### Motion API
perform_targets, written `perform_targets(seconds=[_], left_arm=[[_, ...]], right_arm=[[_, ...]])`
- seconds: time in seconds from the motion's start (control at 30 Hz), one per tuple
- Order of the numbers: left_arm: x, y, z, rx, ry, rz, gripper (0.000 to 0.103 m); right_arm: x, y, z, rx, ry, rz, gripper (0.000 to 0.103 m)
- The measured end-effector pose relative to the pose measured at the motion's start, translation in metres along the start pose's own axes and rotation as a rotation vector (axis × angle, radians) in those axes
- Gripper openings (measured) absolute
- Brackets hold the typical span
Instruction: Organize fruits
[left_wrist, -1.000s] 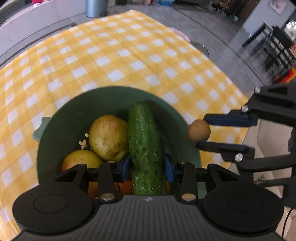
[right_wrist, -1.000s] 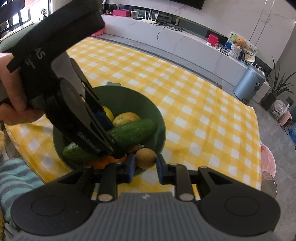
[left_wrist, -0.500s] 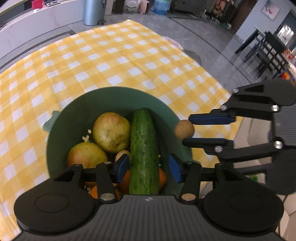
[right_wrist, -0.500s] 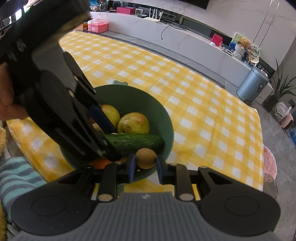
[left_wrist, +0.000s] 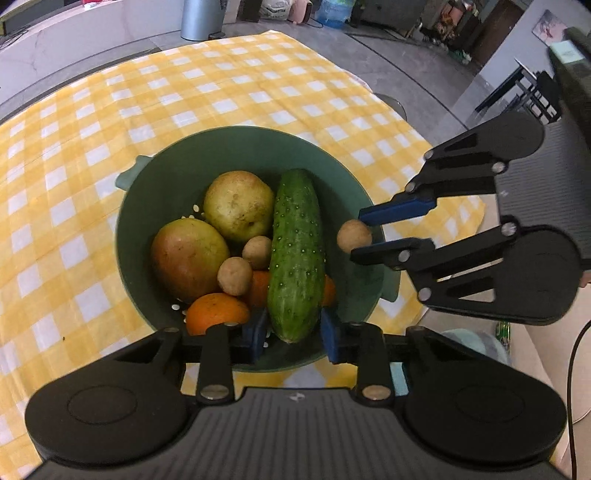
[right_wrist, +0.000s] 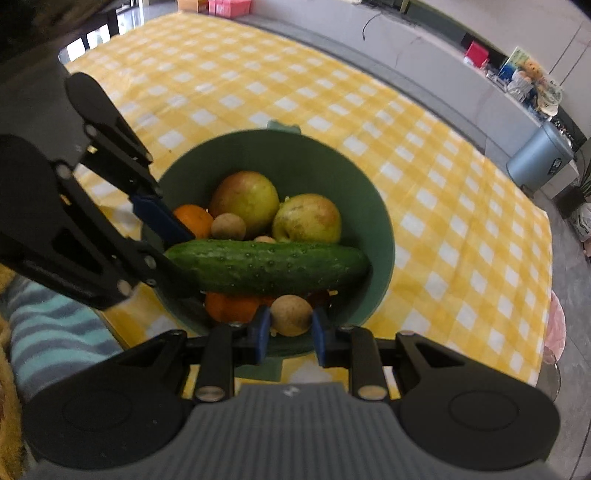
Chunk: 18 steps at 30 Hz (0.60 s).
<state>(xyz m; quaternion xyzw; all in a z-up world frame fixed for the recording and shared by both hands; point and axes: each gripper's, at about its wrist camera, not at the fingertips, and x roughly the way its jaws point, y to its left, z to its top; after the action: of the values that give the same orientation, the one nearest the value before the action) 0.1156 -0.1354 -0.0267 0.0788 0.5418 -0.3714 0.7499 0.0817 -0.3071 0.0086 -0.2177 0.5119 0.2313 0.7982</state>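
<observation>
A green colander bowl (left_wrist: 147, 206) (right_wrist: 380, 221) on the yellow checked cloth holds a cucumber (left_wrist: 295, 254) (right_wrist: 266, 266), two pears (left_wrist: 238, 210) (left_wrist: 188, 254), oranges (left_wrist: 216, 314) and two small brown fruits (left_wrist: 234, 276). My left gripper (left_wrist: 293, 332) is open, its pads apart on either side of the cucumber's near end. My right gripper (right_wrist: 290, 326) is shut on a small brown round fruit (right_wrist: 290, 314) (left_wrist: 354, 236), held over the bowl's near rim.
The yellow checked tablecloth (left_wrist: 184, 85) (right_wrist: 461, 221) covers the table. The table edge is close behind the bowl on my side. A striped cloth (right_wrist: 48, 332) lies at the lower left. A grey bin (right_wrist: 539, 162) stands off the table.
The left gripper opened, let go of the cucumber and pulled back and up. The cucumber now rests in the bowl. The right gripper kept hold of the brown fruit by the bowl's rim.
</observation>
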Motion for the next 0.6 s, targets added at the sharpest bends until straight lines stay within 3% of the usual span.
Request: perform_targets(seconds=[0.33,0.43,0.6], left_arm=[[-0.004,0.008,-0.002,0.001,-0.006,-0.001,0.035],[-0.007,0.006,-0.005,0.015,-0.025,0.006,0.048],[-0.019,0.005,-0.006,0.017,-0.058,-0.003,0.052]], right_arm=[[0.03,-0.007,0.019,0.009,0.158,0.056,0.021],[0.035,-0.007,0.023,0.005,0.2,0.061,0.021],[0.046,-0.007,0.031,-0.007,0.26,0.071,0.021]])
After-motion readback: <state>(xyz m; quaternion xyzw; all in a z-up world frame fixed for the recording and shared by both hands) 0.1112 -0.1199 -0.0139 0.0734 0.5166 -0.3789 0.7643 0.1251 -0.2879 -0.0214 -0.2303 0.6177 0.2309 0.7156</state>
